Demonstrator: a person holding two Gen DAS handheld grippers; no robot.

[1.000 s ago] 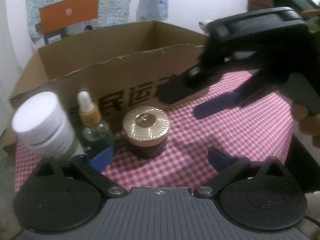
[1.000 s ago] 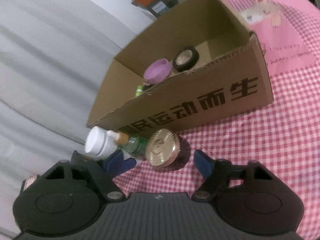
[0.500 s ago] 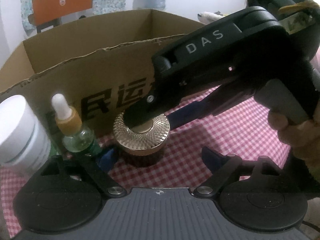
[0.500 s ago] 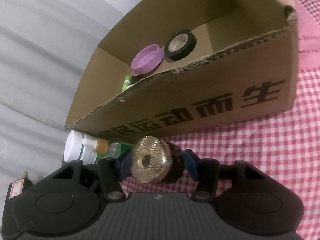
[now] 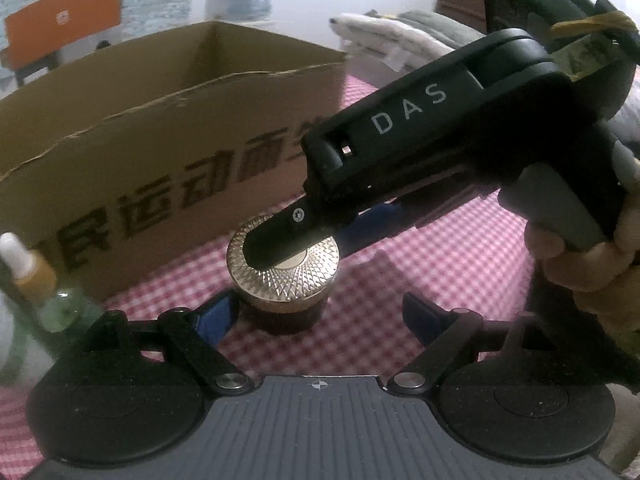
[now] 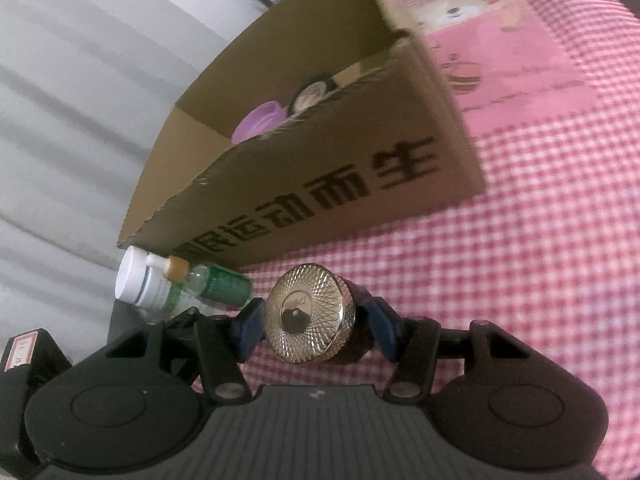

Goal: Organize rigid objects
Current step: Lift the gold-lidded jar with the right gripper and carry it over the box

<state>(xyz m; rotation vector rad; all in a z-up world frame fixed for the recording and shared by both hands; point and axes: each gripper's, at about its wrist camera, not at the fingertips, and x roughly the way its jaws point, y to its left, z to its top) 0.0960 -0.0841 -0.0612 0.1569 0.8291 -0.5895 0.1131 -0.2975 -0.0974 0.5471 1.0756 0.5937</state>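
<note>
A dark jar with a gold patterned lid (image 6: 310, 312) sits between the blue pads of my right gripper (image 6: 316, 326), which is shut on it. In the left wrist view the same jar (image 5: 256, 276) is on the pink checked cloth just in front of the cardboard box (image 5: 160, 140). There my right gripper (image 5: 320, 240) reaches in from the upper right, one black finger lying across the lid. My left gripper (image 5: 318, 314) is open, its pads wide apart just short of the jar and touching nothing.
A dropper bottle (image 6: 188, 276) and a white-capped bottle (image 6: 136, 280) stand left of the jar by the box (image 6: 360, 184). Inside the box lie a purple lid (image 6: 260, 120) and a black tape roll (image 6: 312, 92). A hand (image 5: 580, 264) holds the right gripper.
My right gripper came down over the gold-lidded jar and closed its pads on it. The left gripper drew nearer the jar and swung right, so the bottles slid to its view's left edge.
</note>
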